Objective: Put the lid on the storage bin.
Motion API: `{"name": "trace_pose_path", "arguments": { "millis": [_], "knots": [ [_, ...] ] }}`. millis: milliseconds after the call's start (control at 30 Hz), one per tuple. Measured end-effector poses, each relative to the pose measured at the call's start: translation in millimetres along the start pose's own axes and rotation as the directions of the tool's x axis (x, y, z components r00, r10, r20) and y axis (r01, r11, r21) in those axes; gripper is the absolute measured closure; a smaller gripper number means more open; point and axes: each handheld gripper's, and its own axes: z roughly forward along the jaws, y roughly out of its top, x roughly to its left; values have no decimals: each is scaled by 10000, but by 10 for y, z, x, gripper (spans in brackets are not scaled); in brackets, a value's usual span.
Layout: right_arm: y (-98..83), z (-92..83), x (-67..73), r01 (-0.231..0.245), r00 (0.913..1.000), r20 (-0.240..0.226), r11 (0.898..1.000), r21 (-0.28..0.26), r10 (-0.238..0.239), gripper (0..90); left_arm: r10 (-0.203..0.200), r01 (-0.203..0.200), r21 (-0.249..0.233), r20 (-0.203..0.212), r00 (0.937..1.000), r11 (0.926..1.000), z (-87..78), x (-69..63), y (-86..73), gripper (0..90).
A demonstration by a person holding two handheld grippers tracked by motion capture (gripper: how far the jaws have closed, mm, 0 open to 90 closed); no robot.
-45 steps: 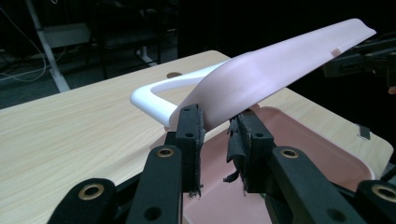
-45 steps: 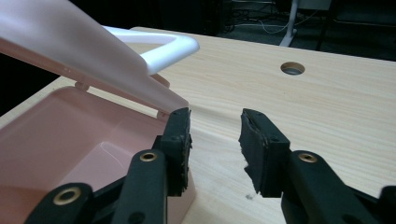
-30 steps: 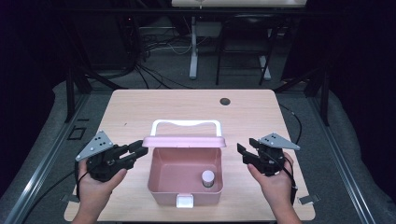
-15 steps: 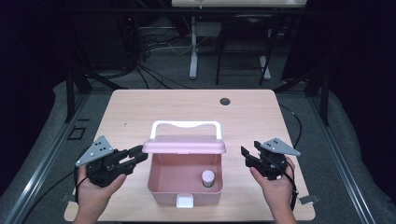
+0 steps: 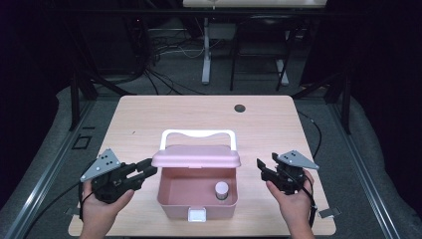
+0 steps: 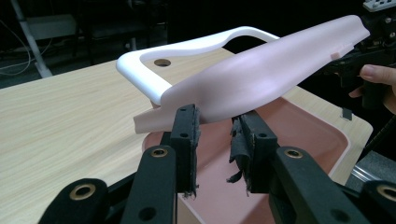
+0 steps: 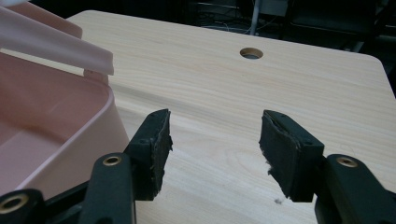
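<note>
A pink box (image 5: 174, 211) stands near the table's front edge. Its pink lid (image 5: 196, 158) with a white handle (image 5: 198, 133) is half raised. Inside stands a small bottle (image 5: 221, 190) with a pale cap. My left gripper (image 5: 148, 168) is at the lid's left end. In the left gripper view its jaws (image 6: 217, 121) stand apart just under the lid's edge (image 6: 261, 74); I cannot tell whether they touch it. My right gripper (image 5: 260, 167) hangs to the right of the box. Its jaws (image 7: 215, 126) have just been opening, with nothing between them.
The light wooden table (image 5: 149, 119) has a round cable hole (image 5: 240, 108) at its far right. Beyond the table lie a dark floor, cables and the legs of another desk (image 5: 205, 50). The box rim (image 7: 109, 107) is just left of my right jaws.
The right jaws have spread wider. Both grippers have drawn slightly toward the person, and the lid has tipped a little lower.
</note>
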Motion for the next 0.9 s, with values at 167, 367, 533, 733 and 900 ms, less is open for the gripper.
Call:
{"name": "trace_pose_path", "arguments": {
  "millis": [167,367,533,733,900],
  "knots": [
    [-19,-12,-10,-4,10000,-15,10000,-5,4,427,75,-75,80,6,10000,9999,-16,-21,-30,707],
    [-50,-8,-21,1,10000,-24,10000,26,-1,428,83,-83,48,-6,10000,10000,-34,-50,-63,706],
    [-69,-2,-26,30,10000,29,10000,42,-30,427,119,-119,26,55,9999,9999,-64,-68,-99,706],
    [-95,13,-26,74,10000,50,9999,128,-75,427,90,-90,43,84,9999,9999,-82,-99,-153,706],
    [-104,11,-27,65,10000,59,10000,75,-65,428,90,-91,61,128,9999,9999,-92,-104,-198,707]
  ]
}}
